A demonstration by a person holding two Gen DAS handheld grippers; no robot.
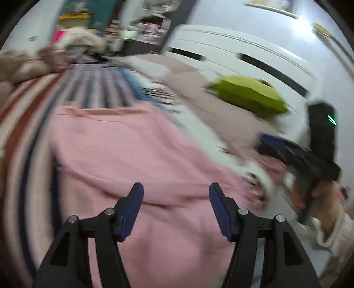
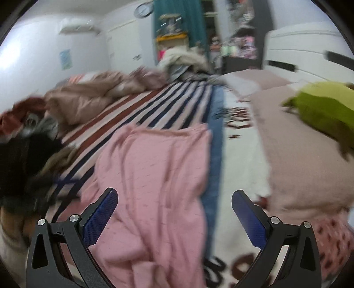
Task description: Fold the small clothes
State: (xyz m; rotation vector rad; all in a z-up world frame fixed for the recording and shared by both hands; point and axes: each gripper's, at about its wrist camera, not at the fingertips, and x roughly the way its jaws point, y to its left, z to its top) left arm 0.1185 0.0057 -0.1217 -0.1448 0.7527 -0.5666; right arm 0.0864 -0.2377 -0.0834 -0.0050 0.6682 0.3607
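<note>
Bed [image 2: 177,99] fills nearly everything I see, covered in a striped sheet [image 2: 154,106] of red, navy and white, so I place the rest from it. White walls [image 2: 33,55] and a white wardrobe [image 1: 232,51] stand beyond its far side, with a teal curtain [image 2: 177,17] past its far end. A heap of tan bedding [image 2: 88,93] is bunched on the bed's far left part, and a beige blanket [image 2: 298,144] covers its right side. The pink garment [image 2: 154,177] lies spread and rumpled on the bed's near middle. A lime-green cushion [image 2: 320,106] sits on the blanket. My left tool [image 1: 176,208] hovers over the pink garment, fingers parted, gripping nothing. My right tool [image 2: 174,221] is spread wide, also empty, over the garment's near edge.
</note>
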